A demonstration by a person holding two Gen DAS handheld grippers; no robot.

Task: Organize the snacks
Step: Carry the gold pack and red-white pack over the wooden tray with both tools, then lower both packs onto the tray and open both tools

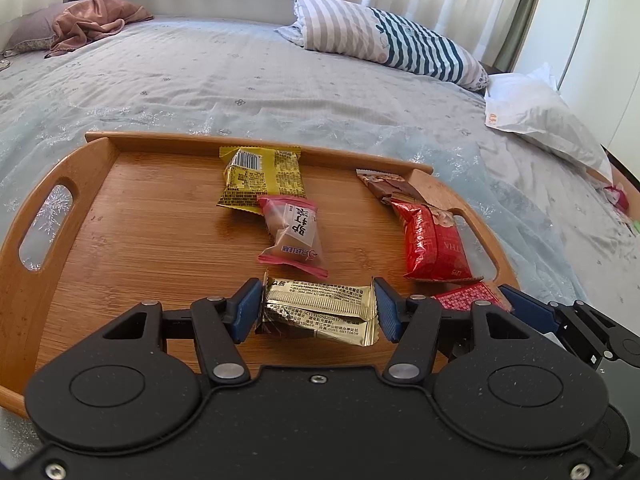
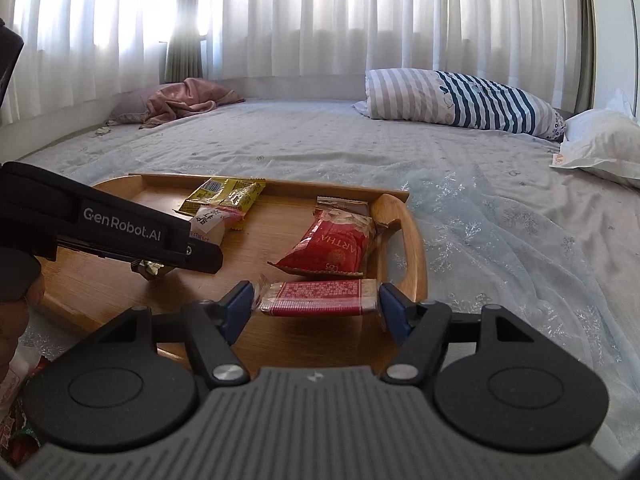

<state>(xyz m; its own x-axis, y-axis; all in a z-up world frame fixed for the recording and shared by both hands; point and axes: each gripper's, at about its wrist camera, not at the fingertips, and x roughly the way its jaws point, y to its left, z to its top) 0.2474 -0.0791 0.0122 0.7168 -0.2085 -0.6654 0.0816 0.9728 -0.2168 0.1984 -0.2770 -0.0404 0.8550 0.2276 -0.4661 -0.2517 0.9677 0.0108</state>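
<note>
A wooden tray [image 1: 132, 200] [image 2: 404, 232] lies on the bed. My left gripper [image 1: 318, 310] is shut on a gold snack packet [image 1: 320, 308], held just above the tray's near part. My right gripper [image 2: 316, 300] is shut on a red wafer packet [image 2: 320, 298] [image 1: 468, 296] over the tray's right side. On the tray lie a yellow packet [image 1: 260, 178] [image 2: 224, 194], a pink-edged pastry packet [image 1: 294, 232] [image 2: 210, 222], a red shiny bag [image 1: 432, 244] [image 2: 332, 246] and a brown bar [image 1: 390, 188] behind it. The left gripper's body [image 2: 120, 228] hides part of the tray in the right wrist view.
The bed [image 1: 240, 80] carries a striped pillow [image 1: 384, 40] [image 2: 464, 98], a pink crumpled cloth [image 1: 92, 20] [image 2: 184, 98] and a white plastic bag [image 1: 540, 116] [image 2: 600, 144]. Curtains [image 2: 320, 16] hang behind. More red wrappers [image 2: 16, 420] lie off the tray at lower left.
</note>
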